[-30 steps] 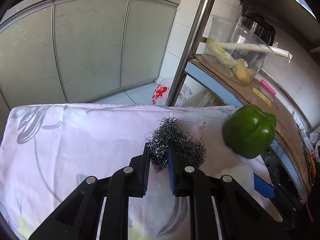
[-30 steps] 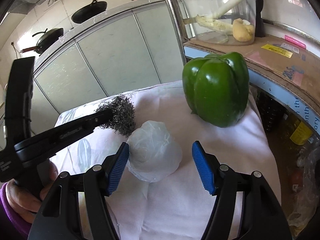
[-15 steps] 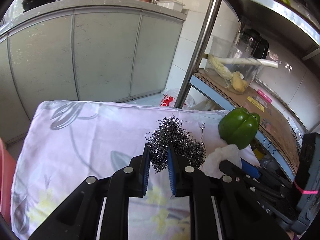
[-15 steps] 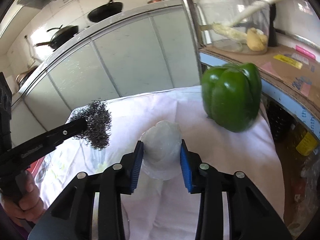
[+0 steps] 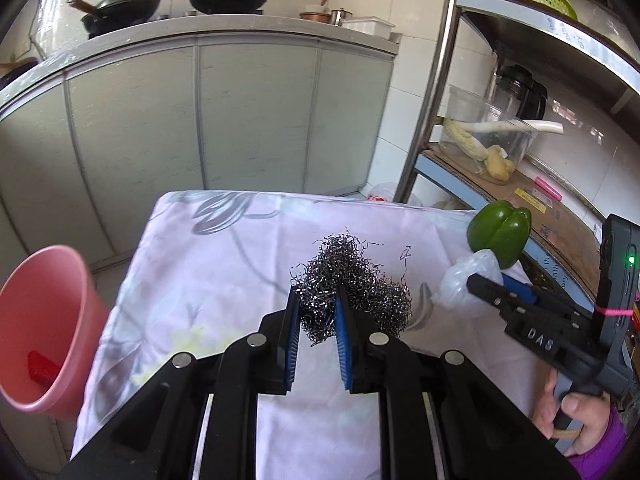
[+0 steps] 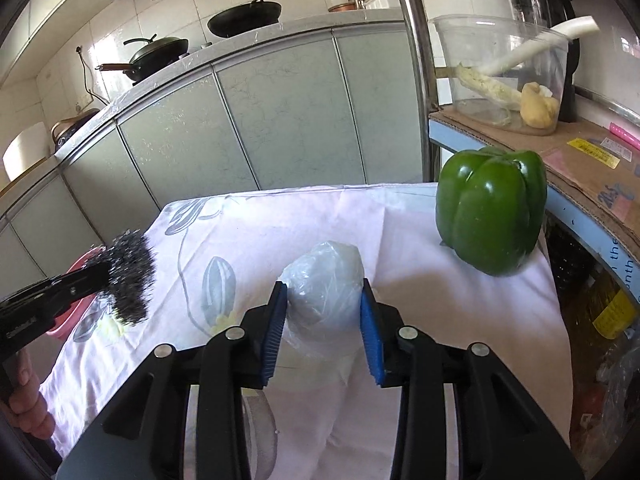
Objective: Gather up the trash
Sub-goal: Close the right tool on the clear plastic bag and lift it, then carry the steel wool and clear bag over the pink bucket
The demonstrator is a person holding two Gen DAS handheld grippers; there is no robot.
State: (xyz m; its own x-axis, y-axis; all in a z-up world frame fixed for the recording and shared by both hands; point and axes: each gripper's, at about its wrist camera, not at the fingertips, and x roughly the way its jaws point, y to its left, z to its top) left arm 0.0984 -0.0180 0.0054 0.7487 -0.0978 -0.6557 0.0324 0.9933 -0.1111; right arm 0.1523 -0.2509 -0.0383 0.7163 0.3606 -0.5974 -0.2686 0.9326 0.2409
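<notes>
The steel wool (image 5: 352, 280) is hanging pinched between the nearly closed fingers of the left gripper (image 5: 317, 318), lifted off the flowered cloth (image 5: 224, 264) near its middle. Just to the right of it, the right gripper (image 6: 323, 322) has just been closing its fingers and is now squeezing the crumpled plastic bag (image 6: 324, 280) between its blue pads. Beyond the bag, the green pepper (image 6: 490, 212) is sitting at the cloth's far right corner, beside the shelf edge. Off the cloth's left edge, a pink bin (image 5: 44, 328) is standing open, with bare cloth lying between it and the wool.
</notes>
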